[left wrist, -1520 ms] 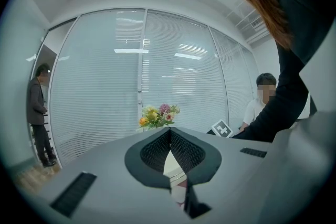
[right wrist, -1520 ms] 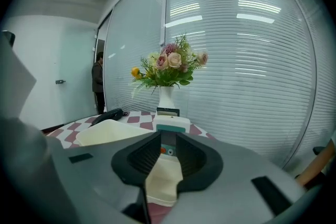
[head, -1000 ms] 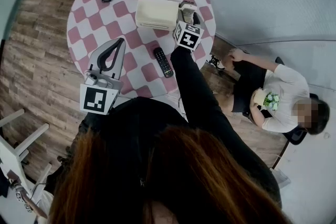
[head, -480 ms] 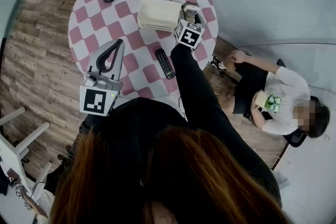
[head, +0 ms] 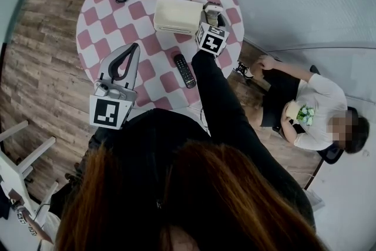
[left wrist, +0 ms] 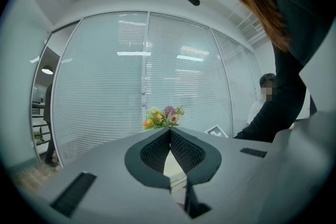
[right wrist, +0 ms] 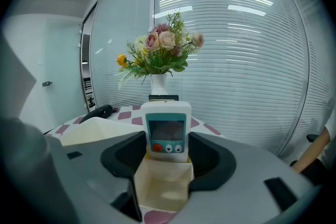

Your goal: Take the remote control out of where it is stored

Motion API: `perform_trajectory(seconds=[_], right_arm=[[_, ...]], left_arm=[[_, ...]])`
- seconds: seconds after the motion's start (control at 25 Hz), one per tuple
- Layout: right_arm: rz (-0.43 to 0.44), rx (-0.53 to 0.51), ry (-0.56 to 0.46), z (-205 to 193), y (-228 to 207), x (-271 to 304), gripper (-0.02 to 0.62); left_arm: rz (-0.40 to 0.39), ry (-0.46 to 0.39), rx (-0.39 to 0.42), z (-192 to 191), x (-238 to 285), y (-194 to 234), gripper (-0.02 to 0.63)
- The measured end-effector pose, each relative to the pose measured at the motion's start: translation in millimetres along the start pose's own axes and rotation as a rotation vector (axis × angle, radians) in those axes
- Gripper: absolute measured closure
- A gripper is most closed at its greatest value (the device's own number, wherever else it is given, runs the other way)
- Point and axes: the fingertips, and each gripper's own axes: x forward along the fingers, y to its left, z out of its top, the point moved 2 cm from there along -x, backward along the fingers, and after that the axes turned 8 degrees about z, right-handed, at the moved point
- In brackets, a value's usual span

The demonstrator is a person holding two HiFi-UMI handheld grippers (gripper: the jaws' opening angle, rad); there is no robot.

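Remote control [right wrist: 167, 131] clamped in right hand-held gripper [right wrist: 167, 150], left hand-held gripper [left wrist: 170, 134] closed, empty.

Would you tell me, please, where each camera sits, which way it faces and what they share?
Head view: on the person's head, steeply down at the checked table; hair, sleeve, left gripper, right gripper show.
Left gripper view: on that gripper, facing the blinds; jaws together, empty; sleeve at right.
Right gripper view: on that gripper, facing the flowers; jaws on the white remote in its cream holder.
Shared: flowers in all three.
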Motion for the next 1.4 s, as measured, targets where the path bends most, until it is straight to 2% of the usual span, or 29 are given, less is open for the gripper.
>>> perform_trajectory(seconds=[0.24, 0.6, 1.08, 1.4], right_arm=[[-0.003, -0.007, -0.021, 6, -1, -5, 0.344], [0.023, -0.009, -0.118, 29, 4, -27, 0.344], [0.079, 0.035, -0.301, 74, 10, -88, 0.344], [0.119, 0.013, -0.309, 74, 24, -112, 0.344]], left_arm=[[-0.002, 0.001, -0.003, -1, -1, 0, 0.597], [-0.013, -0.008, -0.011, 1, -1, -2, 0.597], [-0.031, -0.019, -0.023, 2, -3, -4, 0.597], [-0.046, -0.027, -0.022, 3, -3, -8, 0.597]])
